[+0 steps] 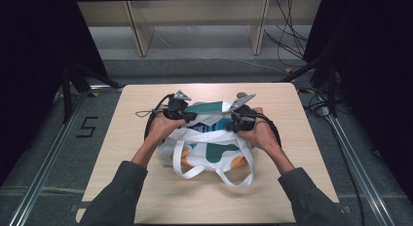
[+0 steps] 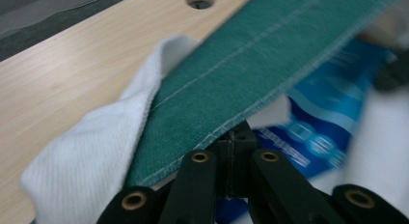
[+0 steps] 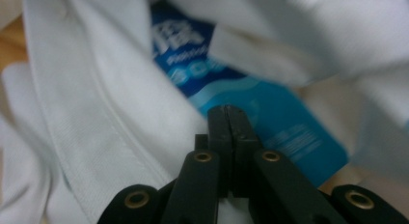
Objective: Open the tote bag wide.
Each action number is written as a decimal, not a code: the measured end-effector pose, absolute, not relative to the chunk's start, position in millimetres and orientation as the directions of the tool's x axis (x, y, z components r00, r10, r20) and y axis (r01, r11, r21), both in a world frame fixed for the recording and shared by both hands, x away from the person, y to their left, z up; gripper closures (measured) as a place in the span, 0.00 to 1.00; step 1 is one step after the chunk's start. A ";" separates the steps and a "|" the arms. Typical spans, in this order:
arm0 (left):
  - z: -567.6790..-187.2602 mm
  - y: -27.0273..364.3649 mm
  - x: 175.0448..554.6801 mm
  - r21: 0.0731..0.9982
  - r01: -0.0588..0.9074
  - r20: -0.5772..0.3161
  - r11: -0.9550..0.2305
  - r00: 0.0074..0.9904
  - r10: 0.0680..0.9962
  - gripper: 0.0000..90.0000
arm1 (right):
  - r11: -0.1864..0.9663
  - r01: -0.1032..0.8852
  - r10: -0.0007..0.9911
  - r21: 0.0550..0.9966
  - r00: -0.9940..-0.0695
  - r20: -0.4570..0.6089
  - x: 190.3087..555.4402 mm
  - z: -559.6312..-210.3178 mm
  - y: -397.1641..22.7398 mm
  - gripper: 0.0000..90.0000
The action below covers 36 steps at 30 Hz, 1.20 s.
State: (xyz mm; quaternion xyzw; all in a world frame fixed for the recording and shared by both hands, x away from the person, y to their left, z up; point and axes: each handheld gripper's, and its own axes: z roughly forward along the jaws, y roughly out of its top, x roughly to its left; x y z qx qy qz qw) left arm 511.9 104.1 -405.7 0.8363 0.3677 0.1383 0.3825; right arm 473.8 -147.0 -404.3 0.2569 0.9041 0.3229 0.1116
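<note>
Tote bag (image 1: 209,148) on table (image 1: 146,187) | left gripper (image 2: 231,137) fingers pinching its green edge | right gripper (image 3: 229,113) fingers pressed together inside

Light's pretty even from overhead on my table (image 1: 146,197), wood's bright with no harsh glare, but everything around the table drops off to near black. My arms throw only soft shadows. High view is sharp enough. The left gripper view is soft beyond the green hem (image 2: 251,74), blue print behind it smeared. Right gripper view's dimmer, white cloth (image 3: 111,137) hazy, upper right washed-out blur.
</note>
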 end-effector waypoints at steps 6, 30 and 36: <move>-411.0 116.2 542.9 0.724 0.587 -0.104 -0.361 0.611 0.785 1.00 | 0.698 0.375 0.434 0.610 -0.899 0.056 440.2 -410.9 -154.6 1.00; -413.7 99.7 499.1 0.631 0.516 -0.043 -0.579 0.769 0.638 0.99 | 0.549 0.270 0.522 0.791 -0.850 -0.072 435.4 -350.9 -184.7 1.00; -423.2 107.2 489.5 0.594 0.513 -0.061 -0.620 0.797 0.601 0.99 | 0.615 0.353 0.565 0.705 -0.821 -0.082 473.5 -372.3 -167.5 1.00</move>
